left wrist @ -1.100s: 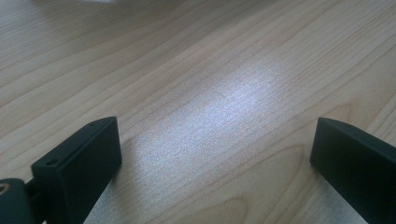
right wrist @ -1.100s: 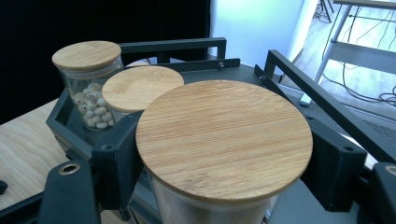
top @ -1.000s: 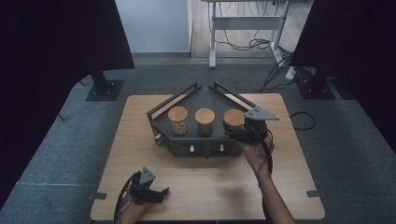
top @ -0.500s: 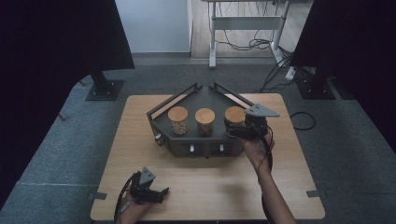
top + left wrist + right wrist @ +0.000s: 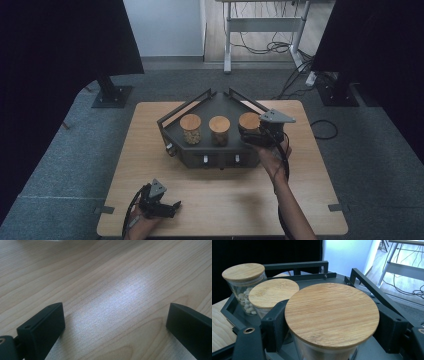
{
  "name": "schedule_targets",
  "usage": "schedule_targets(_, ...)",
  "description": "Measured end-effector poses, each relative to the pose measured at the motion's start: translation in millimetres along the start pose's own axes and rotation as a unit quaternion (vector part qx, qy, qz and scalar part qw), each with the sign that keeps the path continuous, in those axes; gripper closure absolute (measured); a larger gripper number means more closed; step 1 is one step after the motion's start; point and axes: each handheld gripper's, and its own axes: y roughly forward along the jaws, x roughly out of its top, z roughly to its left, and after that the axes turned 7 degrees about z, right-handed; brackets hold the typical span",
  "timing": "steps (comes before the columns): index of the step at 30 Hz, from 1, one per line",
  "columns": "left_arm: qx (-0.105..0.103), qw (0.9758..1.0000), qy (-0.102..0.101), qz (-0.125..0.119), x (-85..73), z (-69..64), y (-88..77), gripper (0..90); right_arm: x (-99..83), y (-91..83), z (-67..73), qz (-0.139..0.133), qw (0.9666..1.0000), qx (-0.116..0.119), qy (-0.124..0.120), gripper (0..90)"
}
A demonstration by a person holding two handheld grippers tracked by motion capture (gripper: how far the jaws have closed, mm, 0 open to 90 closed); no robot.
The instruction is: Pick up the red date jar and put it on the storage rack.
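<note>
Left tongs (image 5: 172, 206) sit low on the desk (image 5: 150, 145), near its front-left edge, held by the person's left hand (image 5: 142, 222). In the left gripper view both jaws stand wide apart w/ nothing btwn them, just bare wood grain and a pale glare patch: open, empty.

Moving right, mid-desk: a dark angular tray (image 5: 220, 150) w/ raised rails at the back and small knobs on its front face. Three glass jars w/ round wooden lids stand in a row inside it. Left jar (image 5: 190, 128) has pale round pieces inside, seen through the glass in the right gripper view (image 5: 243, 287). Middle jar (image 5: 219, 129) stands just beside it (image 5: 273, 296); contents hard to tell.

Right jar (image 5: 248, 122) is at the tray's right end, upright, lid on. Right tongs (image 5: 250, 136) are closed on it: in the right gripper view the jar (image 5: 332, 315) sits btwn the two black jaws, one pressed at each side of the glass just under the lid rim. Jar base hidden, so can't tell if it rests on the tray floor or is lifted. The right hand (image 5: 272, 157) holds the tool from the desk's front-right, grey three-cornered plate on top, cable trailing along the forearm.
</note>
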Motion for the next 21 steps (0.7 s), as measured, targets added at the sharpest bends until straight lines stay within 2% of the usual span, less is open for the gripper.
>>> schedule_targets(21, 0.000, 1.0000, 0.000, 0.000, 0.0, 0.0, 0.0, 1.8, -6.4, 14.0, -5.7, 0.011, 0.9999, -0.006, 0.005, 23.2)
